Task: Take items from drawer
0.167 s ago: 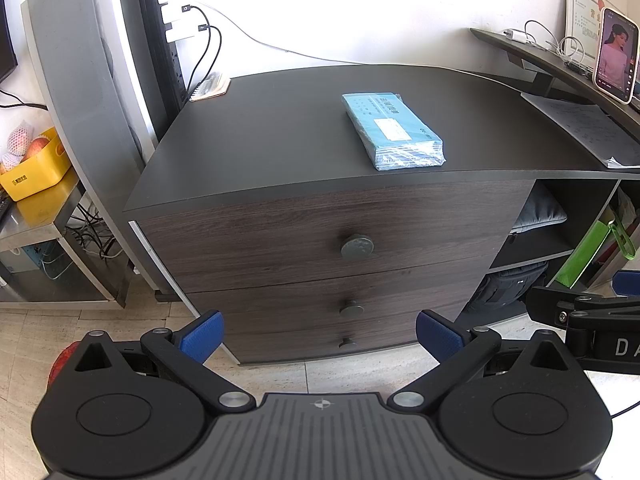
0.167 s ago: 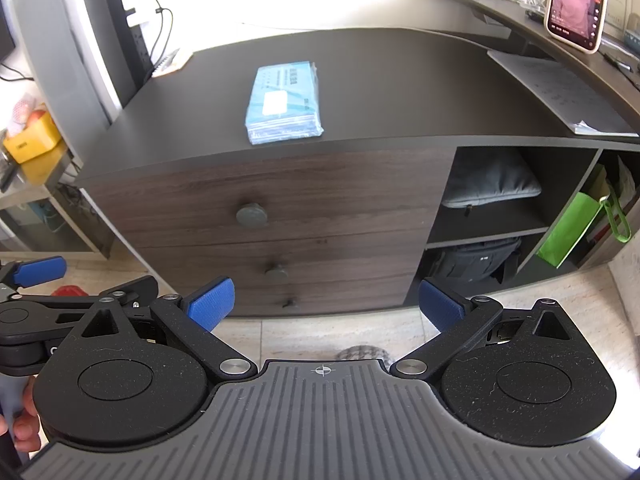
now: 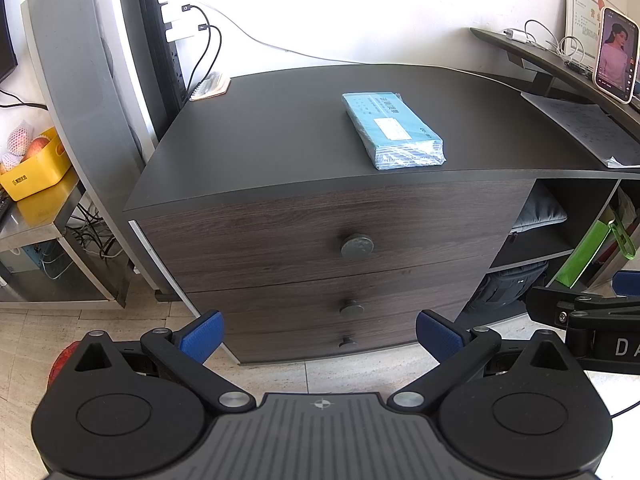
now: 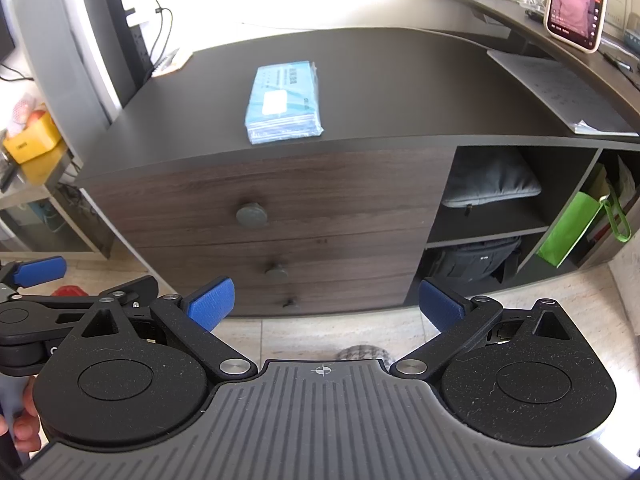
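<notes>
A dark wood cabinet with three shut drawers stands ahead. The top drawer (image 3: 320, 228) has a round grey knob (image 3: 357, 246), which also shows in the right wrist view (image 4: 251, 215). Two smaller knobs (image 3: 351, 309) sit below it. A blue wrapped packet (image 3: 394, 130) lies on the cabinet top near its front edge, also in the right wrist view (image 4: 285, 101). My left gripper (image 3: 318, 338) is open and empty, back from the drawers above the floor. My right gripper (image 4: 326, 306) is open and empty, to the right of the left one.
Open shelves (image 4: 488, 208) to the right of the drawers hold a grey pouch, a dark bag and a green bag (image 4: 566, 228). A phone (image 4: 576, 2) and papers sit on the desk at right. A yellow bin (image 3: 34, 170) stands on a steel shelf at left.
</notes>
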Demonstrator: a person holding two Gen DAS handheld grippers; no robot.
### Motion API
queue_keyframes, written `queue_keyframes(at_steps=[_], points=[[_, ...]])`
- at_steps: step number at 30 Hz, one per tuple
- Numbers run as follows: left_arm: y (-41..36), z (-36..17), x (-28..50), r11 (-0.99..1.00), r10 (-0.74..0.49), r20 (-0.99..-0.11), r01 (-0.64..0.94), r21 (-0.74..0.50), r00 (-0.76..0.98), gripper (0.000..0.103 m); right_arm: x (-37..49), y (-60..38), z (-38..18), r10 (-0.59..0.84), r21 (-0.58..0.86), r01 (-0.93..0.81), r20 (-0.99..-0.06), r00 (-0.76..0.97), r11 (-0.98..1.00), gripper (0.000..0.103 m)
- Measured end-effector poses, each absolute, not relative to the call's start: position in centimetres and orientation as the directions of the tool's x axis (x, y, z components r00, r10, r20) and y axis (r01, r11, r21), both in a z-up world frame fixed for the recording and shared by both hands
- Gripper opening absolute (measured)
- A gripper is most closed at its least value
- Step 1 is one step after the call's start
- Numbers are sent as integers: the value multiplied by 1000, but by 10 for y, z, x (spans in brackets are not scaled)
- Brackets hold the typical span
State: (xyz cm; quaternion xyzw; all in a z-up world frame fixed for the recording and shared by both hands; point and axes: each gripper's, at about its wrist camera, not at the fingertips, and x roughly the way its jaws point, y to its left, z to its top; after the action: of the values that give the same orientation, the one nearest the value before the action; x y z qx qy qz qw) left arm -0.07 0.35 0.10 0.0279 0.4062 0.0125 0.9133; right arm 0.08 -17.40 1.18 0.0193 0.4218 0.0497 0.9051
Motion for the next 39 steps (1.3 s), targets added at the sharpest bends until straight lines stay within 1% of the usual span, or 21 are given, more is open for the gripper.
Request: queue_keyframes(at_steps=[39], points=[[6, -2, -3, 998, 49, -743, -1, 64, 667, 102, 2, -173, 10, 107, 79, -73, -766, 634, 994, 101]])
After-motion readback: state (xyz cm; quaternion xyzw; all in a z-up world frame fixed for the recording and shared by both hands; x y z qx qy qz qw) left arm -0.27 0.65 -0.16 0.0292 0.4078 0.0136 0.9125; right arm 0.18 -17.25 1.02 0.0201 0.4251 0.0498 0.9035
